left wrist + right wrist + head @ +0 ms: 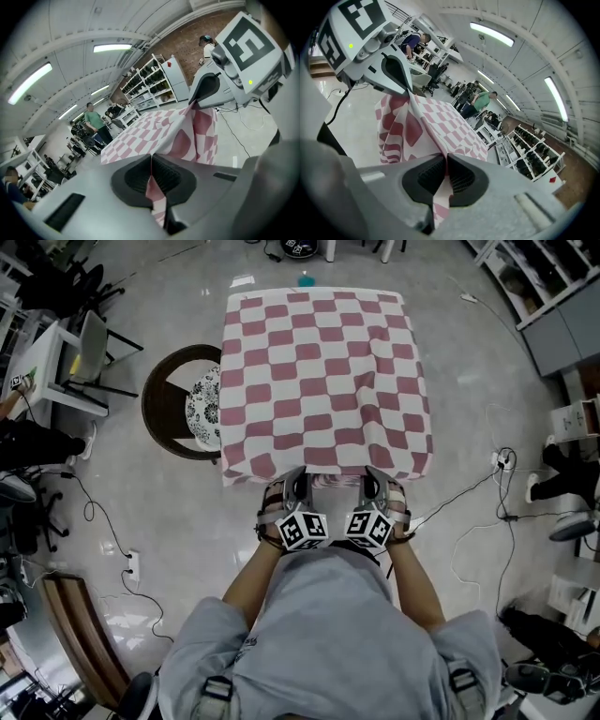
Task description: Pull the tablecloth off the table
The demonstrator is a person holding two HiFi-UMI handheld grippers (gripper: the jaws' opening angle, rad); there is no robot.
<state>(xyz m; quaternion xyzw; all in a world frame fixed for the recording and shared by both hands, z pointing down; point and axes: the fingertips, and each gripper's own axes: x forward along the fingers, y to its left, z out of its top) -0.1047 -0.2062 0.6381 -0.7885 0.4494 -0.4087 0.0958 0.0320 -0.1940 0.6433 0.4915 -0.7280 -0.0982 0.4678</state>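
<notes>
I have both claws clenched on the tablecloth. In the left gripper view, the left claw has its ribbed pads pressed together on a fold of the red-and-white checked fabric, and a strip of it hangs out below the jaws. The right gripper view shows the same for the right claw, with a thin pleat of cloth pinched between its pads.

From the head view, the left claw and right claw sit side by side at the near edge of the worktop, close to the middle of that edge. Their marker cubes face up toward me. The cloth covers the whole worktop, so I see none of its surface. It lies mostly flat across the top and drapes over the near, left and right edges. Between the two claws the near hem is bunched. In each gripper view the fabric is drawn up into a peak at the other claw's jaws, with loose folds falling away below.

A dark round chair with a patterned cushion stands against the left edge of the worktop, partly tucked under the hanging cloth. A small teal object lies on the floor just past the far edge. Cables trail over the floor off the near right corner.
</notes>
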